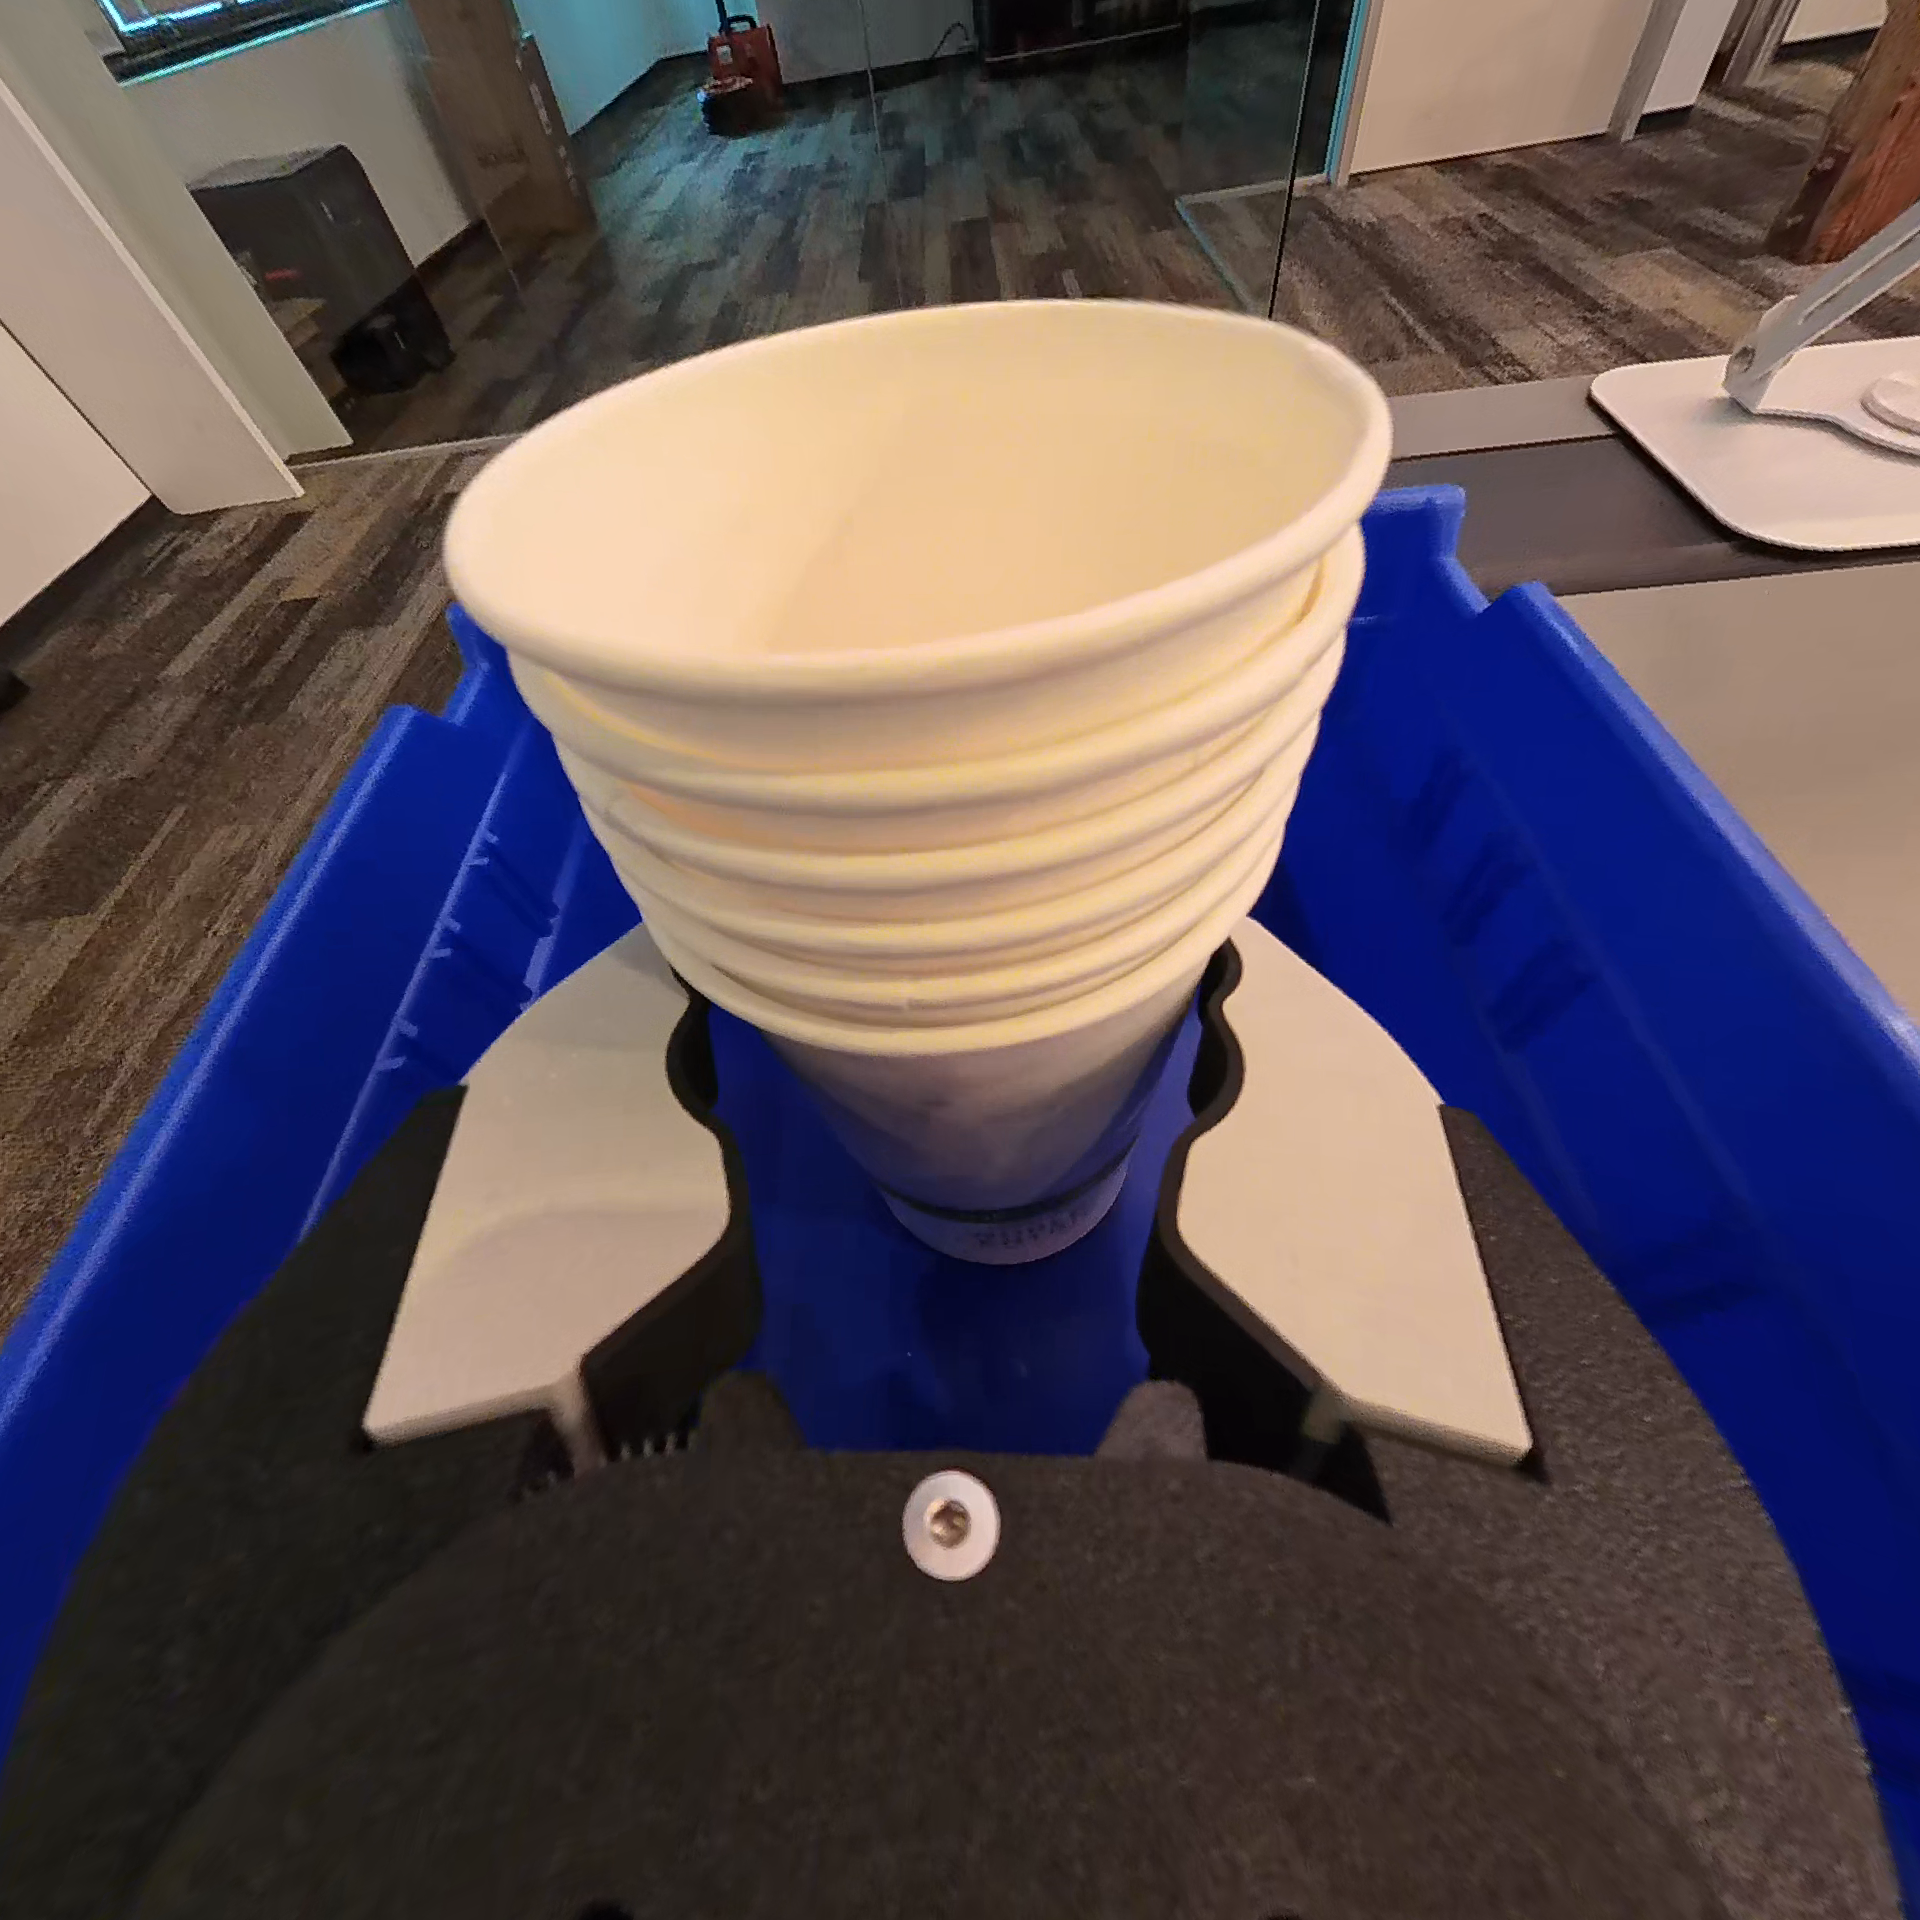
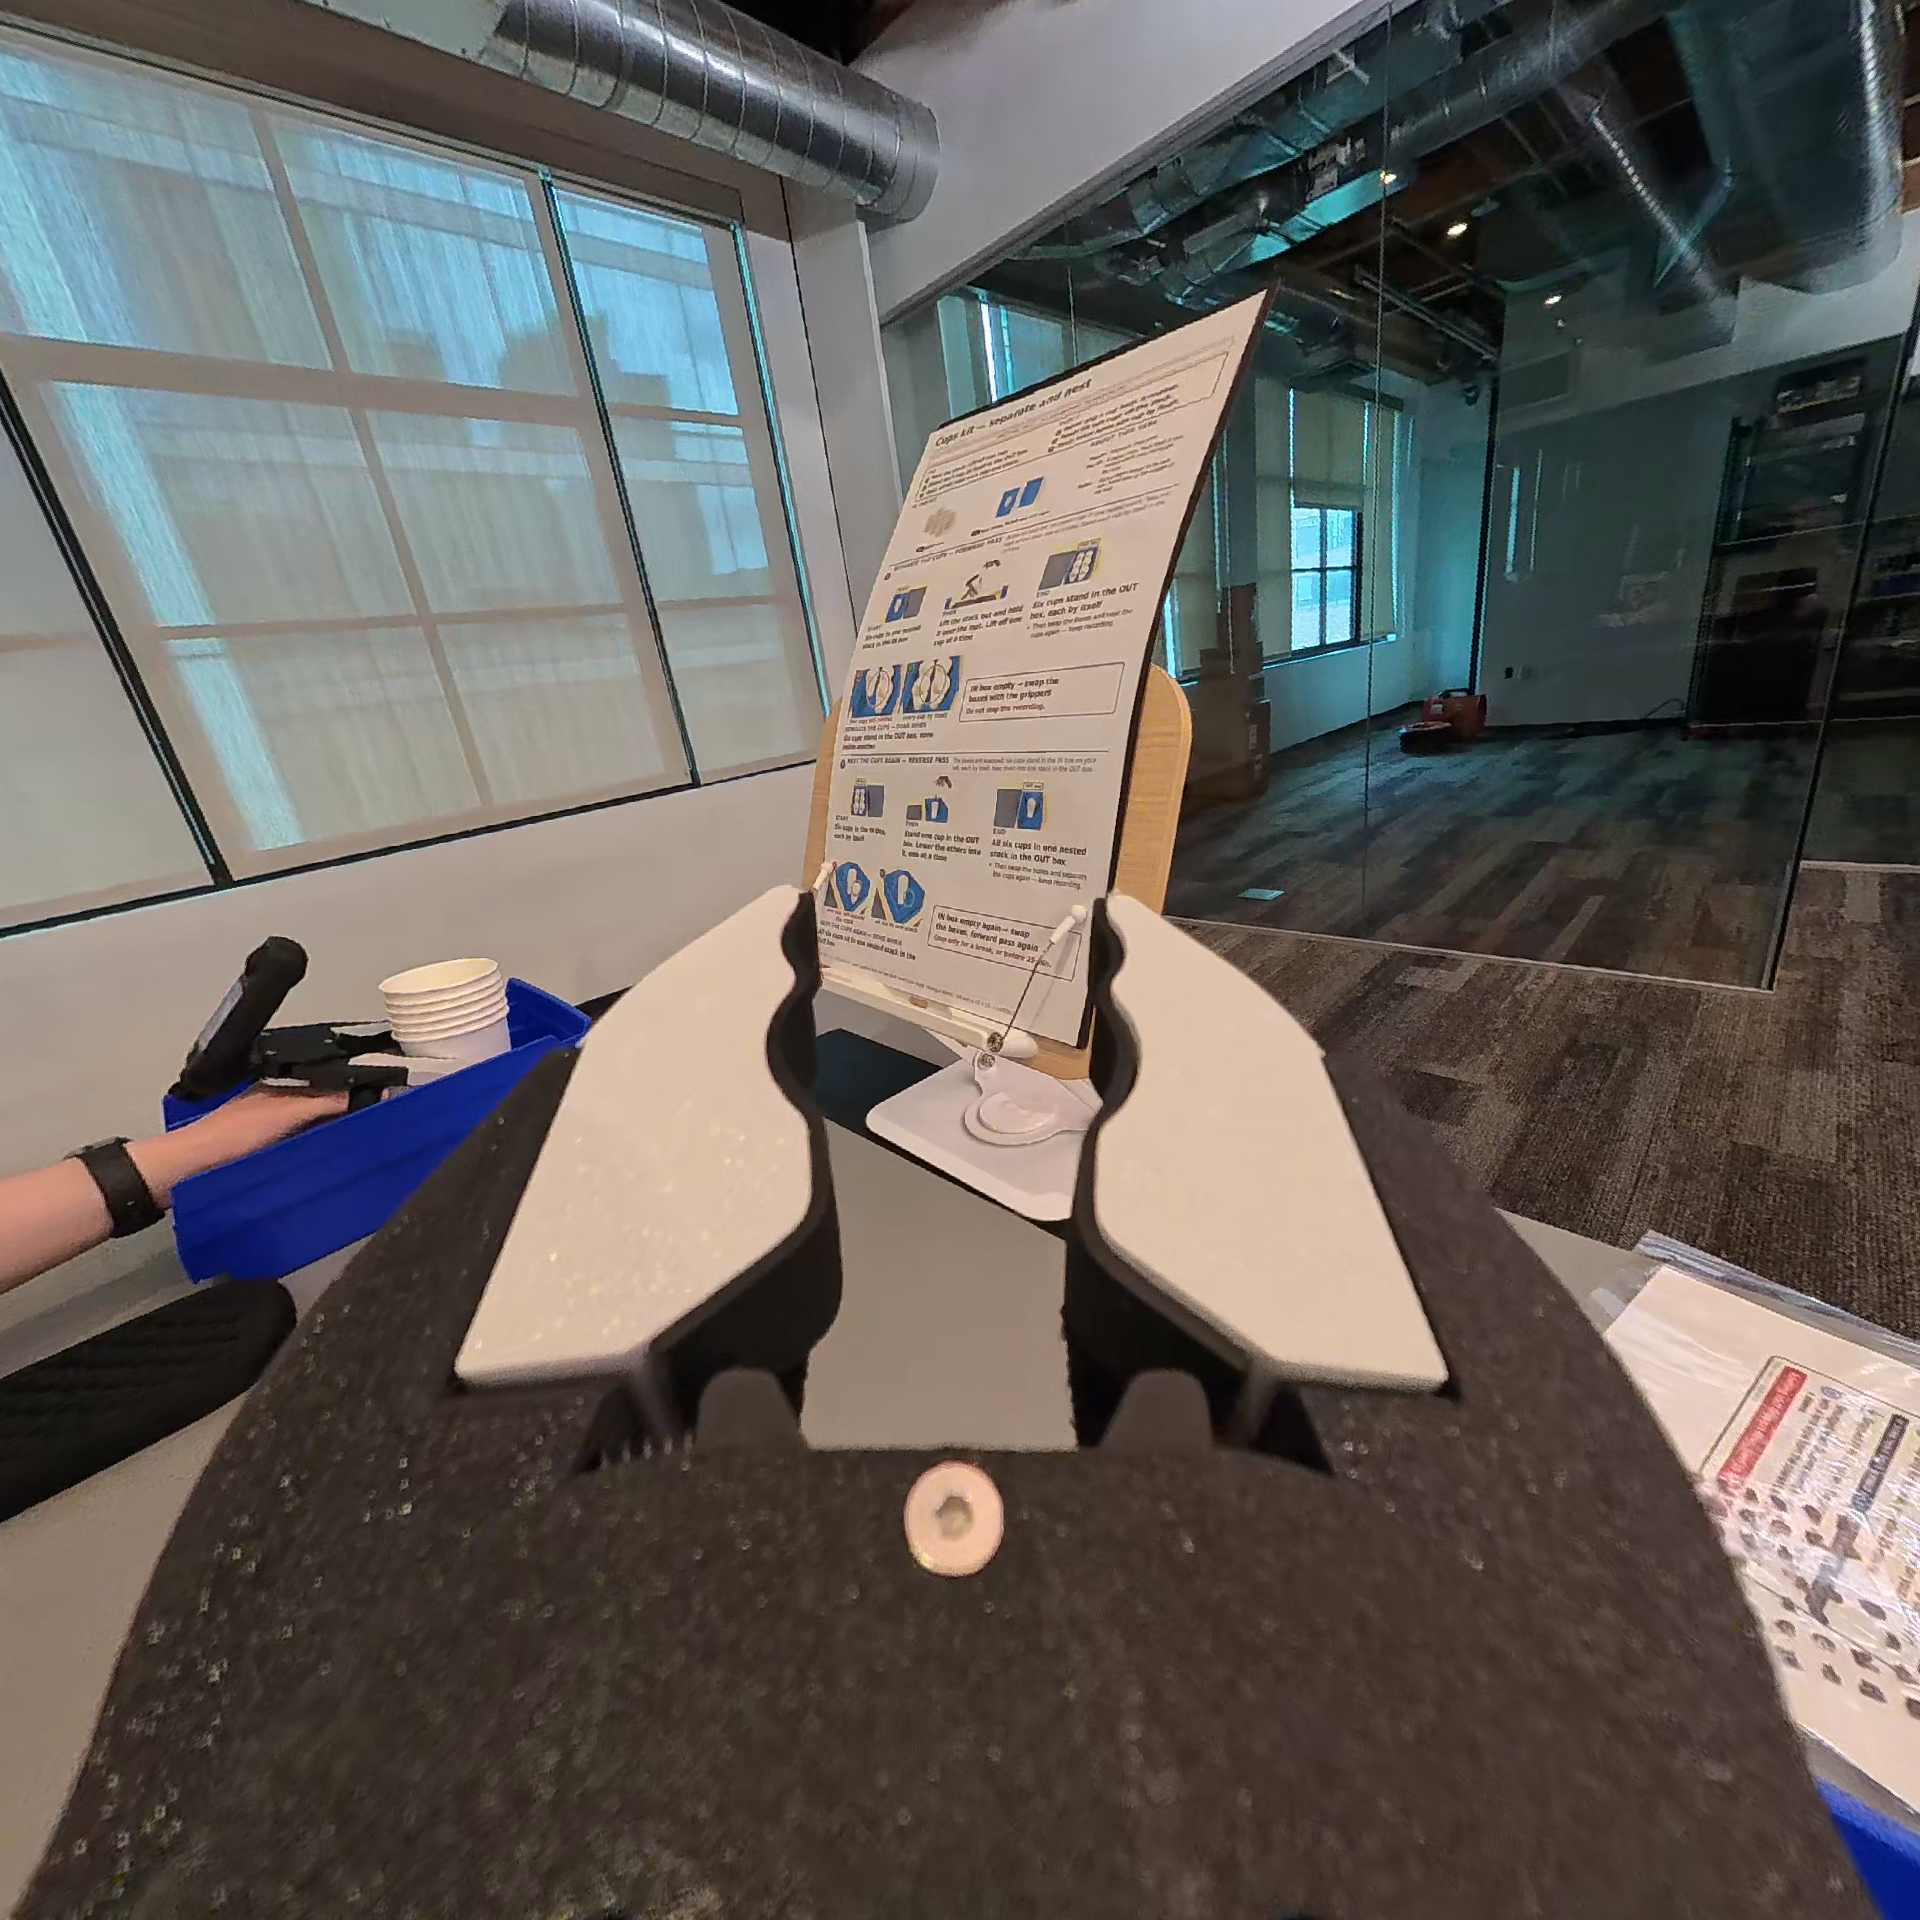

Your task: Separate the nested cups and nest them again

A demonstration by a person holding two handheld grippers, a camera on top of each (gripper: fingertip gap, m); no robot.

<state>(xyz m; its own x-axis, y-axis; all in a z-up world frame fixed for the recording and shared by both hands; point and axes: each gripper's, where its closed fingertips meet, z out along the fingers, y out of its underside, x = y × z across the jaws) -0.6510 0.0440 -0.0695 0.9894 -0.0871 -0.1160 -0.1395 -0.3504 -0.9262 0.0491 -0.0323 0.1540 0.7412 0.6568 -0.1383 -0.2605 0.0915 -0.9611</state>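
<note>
The stack of paper cups (image 1: 914,727) stands upright in the blue bin (image 1: 1558,935), which sits at the worktop's (image 2: 935,1299) left edge; thin paper, so I judge it very light, easily crushed and inclined to tip; the rolled rims are the stiffest part, and the nested walls probably cling to one another. The left hand-held gripper (image 1: 956,1049) has its fingers spread to either side of the bottom cup's bare wall just under the lowest rim, apparently not touching it; a gentle pinch there should steady the stack, while the top cup is best lifted by its rim. The right hand-held gripper (image 2: 945,987) is also spread and holds nothing, raised over the middle of the worktop and aimed at the instruction sheet (image 2: 1039,665) on its stand at the far edge. The bin's walls hem the stack in, so straight up is the free way out; papers (image 2: 1766,1455) lie by the right edge.
</note>
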